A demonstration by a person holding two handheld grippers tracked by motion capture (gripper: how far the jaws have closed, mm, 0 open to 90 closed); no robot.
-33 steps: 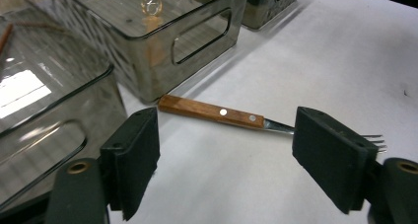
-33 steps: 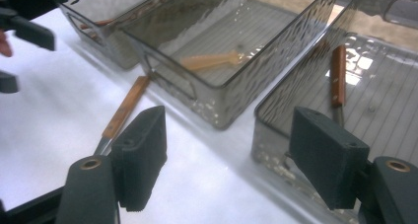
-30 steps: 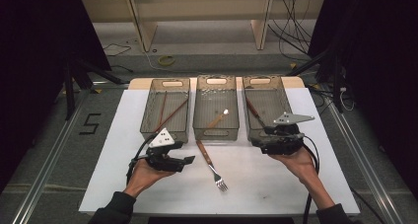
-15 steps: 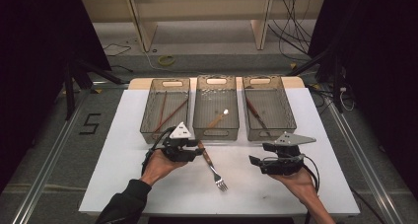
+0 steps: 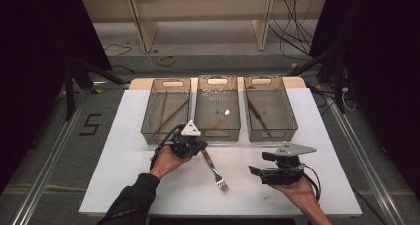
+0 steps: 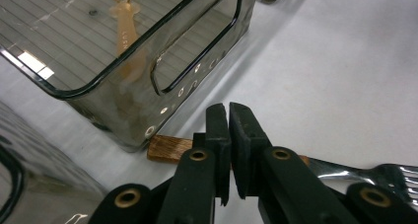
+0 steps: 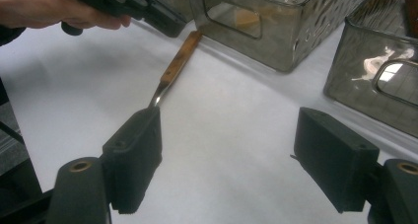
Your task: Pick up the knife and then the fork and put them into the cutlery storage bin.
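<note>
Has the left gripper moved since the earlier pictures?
Yes. The left gripper moved right, from below the left bin to the fork handle below the middle bin, and its jaws closed.

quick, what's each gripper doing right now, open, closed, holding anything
Left gripper: jaws have just closed, shut above the fork's wooden handle; whether they pinch it cannot be told.
Right gripper: open, nothing between its jaws.

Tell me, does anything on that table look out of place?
Yes: the fork lies loose on the white table in front of the three bins, while the other utensils sit inside them. The left tool, its jaws just closed, is at the fork's wooden handle; the right tool is open, apart from it.
</note>
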